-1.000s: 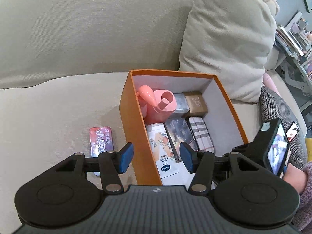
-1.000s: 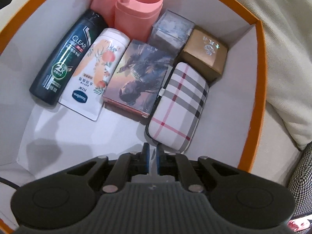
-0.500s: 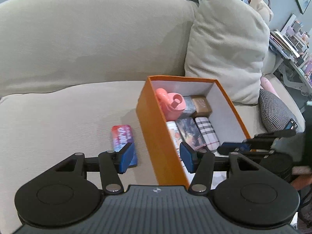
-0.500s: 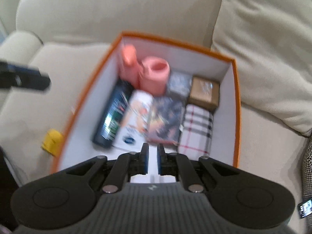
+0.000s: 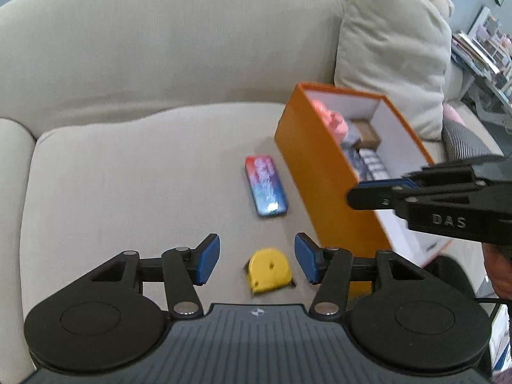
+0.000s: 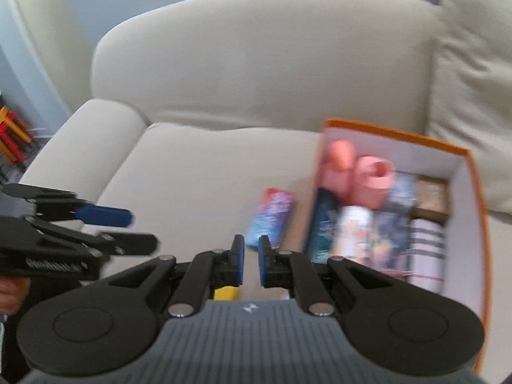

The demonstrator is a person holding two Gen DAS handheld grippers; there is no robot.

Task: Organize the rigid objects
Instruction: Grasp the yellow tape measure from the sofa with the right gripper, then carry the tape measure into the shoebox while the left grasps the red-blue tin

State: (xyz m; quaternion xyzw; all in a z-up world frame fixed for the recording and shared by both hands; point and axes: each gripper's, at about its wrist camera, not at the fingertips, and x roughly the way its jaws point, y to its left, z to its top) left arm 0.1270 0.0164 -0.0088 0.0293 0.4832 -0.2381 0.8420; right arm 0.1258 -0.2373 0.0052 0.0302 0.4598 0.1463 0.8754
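An orange box [image 5: 315,172] with a white inside stands on the beige sofa seat and holds pink containers, bottles, a plaid case and small boxes; it also shows in the right wrist view [image 6: 476,198]. A red and blue tin [image 5: 265,185] [image 6: 272,212] lies on the seat left of the box. A yellow tape measure [image 5: 268,269] lies just in front of my left gripper [image 5: 257,261], which is open and empty. My right gripper [image 6: 251,264] has its jaws a narrow gap apart, holds nothing, and hovers above the seat left of the box's near end.
A large beige pillow [image 5: 393,48] leans behind the box. A houndstooth cushion [image 5: 460,137] lies at the right. The sofa back [image 5: 160,57] and left armrest [image 6: 83,147] bound the seat. Shelves with clutter [image 5: 486,51] stand far right.
Both grippers have pulled back and to the left, away from the box. The right gripper has left the box and its jaws have parted slightly. The yellow tape measure has come into the left view.
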